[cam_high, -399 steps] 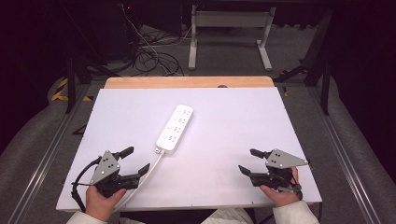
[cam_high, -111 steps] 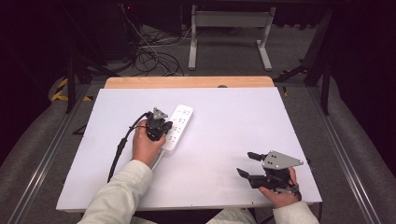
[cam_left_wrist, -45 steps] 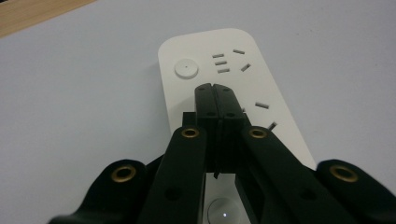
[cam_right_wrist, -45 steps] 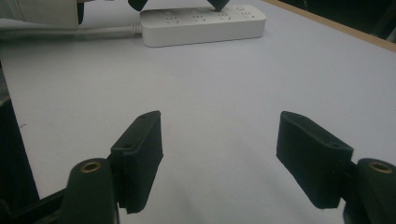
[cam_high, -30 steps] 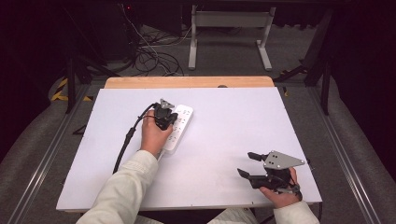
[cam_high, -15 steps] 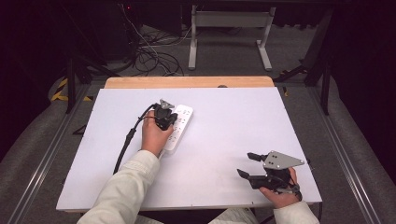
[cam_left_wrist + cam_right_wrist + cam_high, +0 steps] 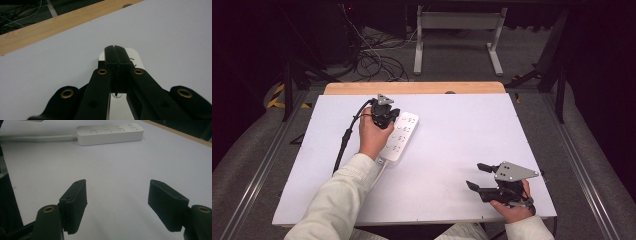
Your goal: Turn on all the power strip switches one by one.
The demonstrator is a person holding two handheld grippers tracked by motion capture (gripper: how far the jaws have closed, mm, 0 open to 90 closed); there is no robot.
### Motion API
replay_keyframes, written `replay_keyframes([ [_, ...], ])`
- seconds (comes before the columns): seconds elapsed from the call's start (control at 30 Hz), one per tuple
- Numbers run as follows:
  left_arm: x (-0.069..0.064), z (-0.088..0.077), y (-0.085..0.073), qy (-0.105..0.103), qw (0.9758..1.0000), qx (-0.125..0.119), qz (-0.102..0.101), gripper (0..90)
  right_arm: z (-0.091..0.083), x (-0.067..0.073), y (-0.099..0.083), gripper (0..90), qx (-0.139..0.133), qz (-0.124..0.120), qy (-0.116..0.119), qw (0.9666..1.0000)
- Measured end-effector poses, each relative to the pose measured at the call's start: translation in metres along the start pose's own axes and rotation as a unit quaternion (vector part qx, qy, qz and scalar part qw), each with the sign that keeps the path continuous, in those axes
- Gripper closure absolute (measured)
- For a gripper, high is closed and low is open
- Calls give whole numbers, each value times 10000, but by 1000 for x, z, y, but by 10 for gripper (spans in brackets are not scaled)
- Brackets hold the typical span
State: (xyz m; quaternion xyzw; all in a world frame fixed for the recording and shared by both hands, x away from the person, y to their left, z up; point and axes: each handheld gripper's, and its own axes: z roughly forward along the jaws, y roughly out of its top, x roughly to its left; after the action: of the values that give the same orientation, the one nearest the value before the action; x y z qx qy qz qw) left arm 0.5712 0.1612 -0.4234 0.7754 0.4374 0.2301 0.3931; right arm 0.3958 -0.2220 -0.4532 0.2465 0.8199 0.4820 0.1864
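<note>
White worktop [image 7: 452, 150] fills the scene, and the power strip [image 7: 399, 137] serves as landmark. Nearest the person, well to the strip's right and toward the front edge, the right gripper [image 7: 479, 176] rests in the hand with jaws spread wide and nothing between them. Farther off, the left gripper [image 7: 387, 114] hovers over the strip's far-left end, jaws pressed together on nothing — its tips point down at the strip's end face [image 7: 120, 53]. Beyond the strip runs the wooden edge [image 7: 412, 88]. Judging from this, a poke with closed tips could slip off a small switch and shove the light strip sideways — nothing pins it down.
</note>
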Motion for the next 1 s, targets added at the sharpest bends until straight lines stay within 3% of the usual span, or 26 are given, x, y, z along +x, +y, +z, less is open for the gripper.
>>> replay_keyframes([
  [0.17, 0, 1, 0, -79, 10000, -35, 7, 900, -1, 1, 0, 321, -9, -4, -7, 10000],
  [0.37, 7, 12, 0, -230, 9997, 100, 16, 900, 0, 0, 0, 321, 5, -7, -7, 10000],
  [0.8, 5, 38, 1, -316, 9991, 264, 38, 900, 0, -1, 0, 321, -3, -5, 43, 10000],
  [1.0, 4, 46, 3, -240, 9989, 402, 69, 900, -1, 1, 0, 321, -10, -33, 66, 10000],
])
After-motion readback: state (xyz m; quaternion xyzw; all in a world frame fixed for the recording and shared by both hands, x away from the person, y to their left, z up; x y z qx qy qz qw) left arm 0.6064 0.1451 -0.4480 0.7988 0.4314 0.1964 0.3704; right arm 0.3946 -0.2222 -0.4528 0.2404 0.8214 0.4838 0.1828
